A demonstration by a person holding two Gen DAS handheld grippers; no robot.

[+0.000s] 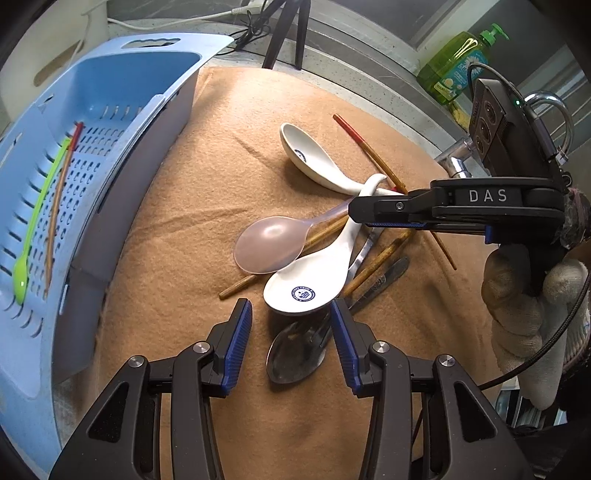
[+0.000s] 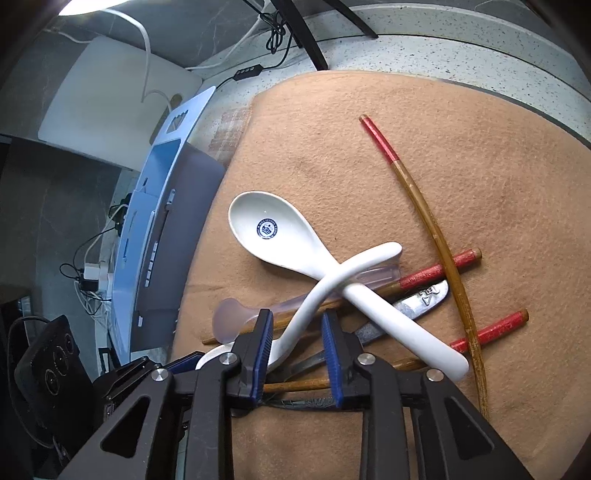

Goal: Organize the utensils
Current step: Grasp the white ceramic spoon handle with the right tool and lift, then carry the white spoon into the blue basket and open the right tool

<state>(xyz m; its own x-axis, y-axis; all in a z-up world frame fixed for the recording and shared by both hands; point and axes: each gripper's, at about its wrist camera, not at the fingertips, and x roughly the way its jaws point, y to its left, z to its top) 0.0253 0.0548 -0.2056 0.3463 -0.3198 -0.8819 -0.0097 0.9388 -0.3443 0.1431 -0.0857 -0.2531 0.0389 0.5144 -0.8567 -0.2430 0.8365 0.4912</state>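
Observation:
A heap of utensils lies on the orange mat (image 1: 177, 229): two white ceramic spoons, a translucent pink spoon (image 1: 269, 245), a metal spoon (image 1: 295, 356), red-tipped chopsticks (image 2: 424, 221) and a metal handle (image 2: 424, 299). My left gripper (image 1: 291, 310) is open, its pads either side of the metal spoon's bowl, just short of the near white spoon (image 1: 299, 288). My right gripper (image 2: 295, 323) straddles that spoon's handle (image 2: 376, 254), and its pads look pressed on it. From the left wrist, the right gripper (image 1: 354, 216) comes in from the right over the heap. The far white spoon (image 2: 269, 229) lies across it.
A blue slotted basket (image 1: 129, 74) stands at the mat's left edge, holding a green spoon (image 1: 40, 206) and one chopstick (image 1: 59, 192). A gloved hand (image 1: 517, 295) holds the right gripper. A green soap bottle (image 1: 458, 62), a faucet (image 1: 458, 158) and tripod legs (image 1: 284, 33) stand behind.

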